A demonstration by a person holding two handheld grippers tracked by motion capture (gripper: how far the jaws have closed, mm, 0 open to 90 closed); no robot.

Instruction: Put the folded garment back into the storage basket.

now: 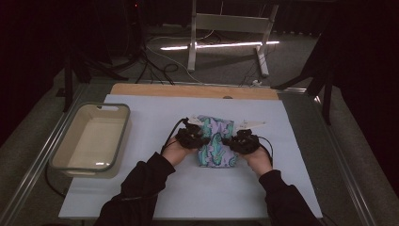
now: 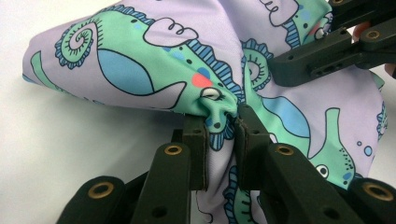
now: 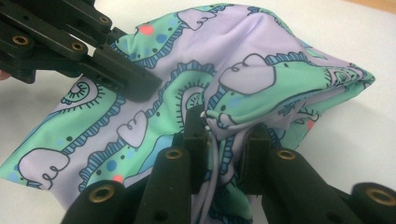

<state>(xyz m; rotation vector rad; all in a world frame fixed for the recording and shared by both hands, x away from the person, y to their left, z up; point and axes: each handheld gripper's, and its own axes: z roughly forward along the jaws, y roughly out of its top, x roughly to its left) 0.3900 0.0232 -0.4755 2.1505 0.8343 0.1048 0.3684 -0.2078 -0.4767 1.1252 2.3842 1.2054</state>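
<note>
both grippers pinch the printed cloth (image 1: 215, 141) at mid-table, the left gripper (image 2: 219, 122) clamped on a bunched fold at one side and the right gripper (image 3: 226, 125) on a fold at the other, likely so it lifts evenly off the mat (image 1: 155, 197). the tub (image 1: 61, 160) sits well apart at left, perhaps where it goes.

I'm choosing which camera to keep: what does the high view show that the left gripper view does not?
High view alone: the beige tub left of the cloth, the pale mat, both sleeves. Left gripper view alone: the left gripper pinching a bunched fold between its pads. Both: the seahorse-print cloth and the right gripper on it.
</note>
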